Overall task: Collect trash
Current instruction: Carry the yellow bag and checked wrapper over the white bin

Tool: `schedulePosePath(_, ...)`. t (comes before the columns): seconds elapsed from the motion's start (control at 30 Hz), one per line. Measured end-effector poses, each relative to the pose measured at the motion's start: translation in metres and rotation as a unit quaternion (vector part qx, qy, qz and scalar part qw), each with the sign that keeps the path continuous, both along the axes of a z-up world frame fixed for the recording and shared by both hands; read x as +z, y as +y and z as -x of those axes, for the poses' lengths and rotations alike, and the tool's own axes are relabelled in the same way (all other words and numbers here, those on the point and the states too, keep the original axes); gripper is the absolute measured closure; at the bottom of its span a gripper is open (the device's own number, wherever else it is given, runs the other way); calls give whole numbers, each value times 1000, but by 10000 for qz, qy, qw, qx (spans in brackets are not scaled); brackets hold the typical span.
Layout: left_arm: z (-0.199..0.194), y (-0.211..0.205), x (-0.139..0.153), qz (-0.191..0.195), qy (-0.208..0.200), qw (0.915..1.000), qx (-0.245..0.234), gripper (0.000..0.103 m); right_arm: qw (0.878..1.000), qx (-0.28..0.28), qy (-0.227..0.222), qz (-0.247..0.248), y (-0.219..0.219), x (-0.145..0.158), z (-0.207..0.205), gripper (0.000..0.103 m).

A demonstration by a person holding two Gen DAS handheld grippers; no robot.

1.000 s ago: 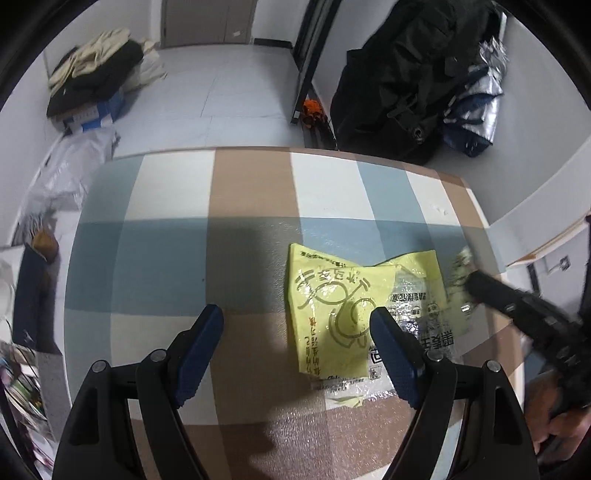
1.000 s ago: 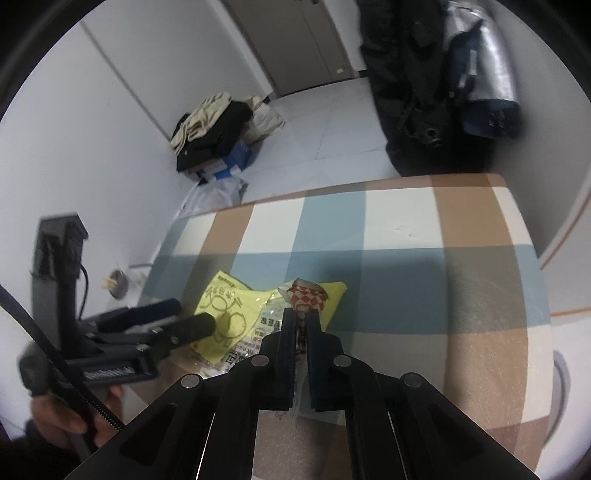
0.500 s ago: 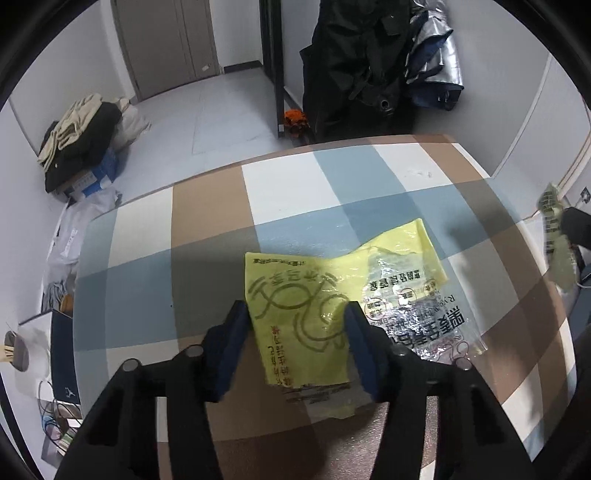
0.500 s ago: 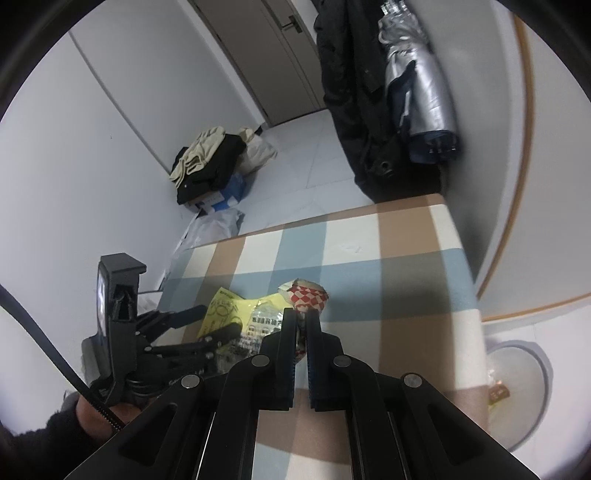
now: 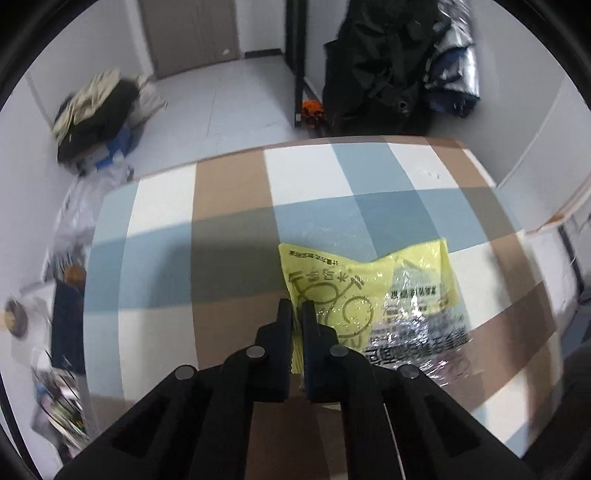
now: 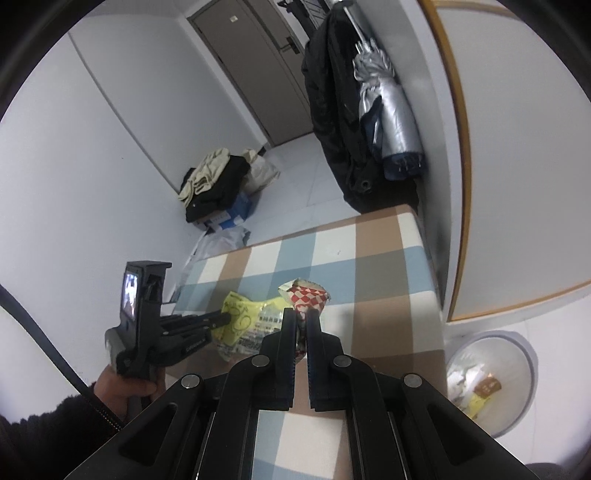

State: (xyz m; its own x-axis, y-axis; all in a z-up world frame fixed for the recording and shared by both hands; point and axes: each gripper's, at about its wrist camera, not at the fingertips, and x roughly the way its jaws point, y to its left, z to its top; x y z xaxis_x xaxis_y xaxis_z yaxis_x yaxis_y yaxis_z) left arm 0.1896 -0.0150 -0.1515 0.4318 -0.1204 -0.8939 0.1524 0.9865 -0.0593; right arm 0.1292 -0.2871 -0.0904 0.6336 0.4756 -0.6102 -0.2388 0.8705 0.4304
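Left gripper (image 5: 296, 308) pinched shut on yellow wrapper's (image 5: 365, 291) near-left edge; right gripper (image 6: 301, 317) clamps checkered wrapper (image 6: 308, 295). Both prob. light, crinkly, slippery film; I'd grip edges.

White walls (image 6: 92, 147), grey door (image 5: 192, 33), tiled floor (image 5: 240, 103), checked table (image 5: 229, 192)

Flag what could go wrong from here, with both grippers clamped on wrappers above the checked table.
1. The left gripper pinches only the near edge of the yellow wrapper; the slick plastic might slip out when lifted.
2. The right gripper holds the red-checked wrapper by a small fold, and the bin sits on the floor past the table edge, so a drop could miss.
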Motion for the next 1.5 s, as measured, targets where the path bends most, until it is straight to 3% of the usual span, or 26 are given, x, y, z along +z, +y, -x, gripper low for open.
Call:
schedulePosePath(0.43, 30, -38, 54, 175, -375, 9990, -171, 103, 9988, -165, -328, -315, -41, 16, 38, 99)
schedulePosePath(0.97, 41, -135, 99, 534, -612, 9924, -926, 103, 9930, -844, -689, -449, -130, 31, 77, 99)
schedulePosePath(1.07, 41, -161, 106, 668, -621, 9893, -1135, 103, 9908, -1069, -656, -515, -150, 27, 83, 99)
schedulePosePath(1.23, 45, -206, 113, 570, -748, 9831, -1570, 103, 9865, -1469, -552, -466, -189, 18, 92, 99)
schedulePosePath(1.5, 35, -261, 96, 617, -564, 9785, -1884, 103, 9800, -1952, -101, -371, -233, -11, 92, 99)
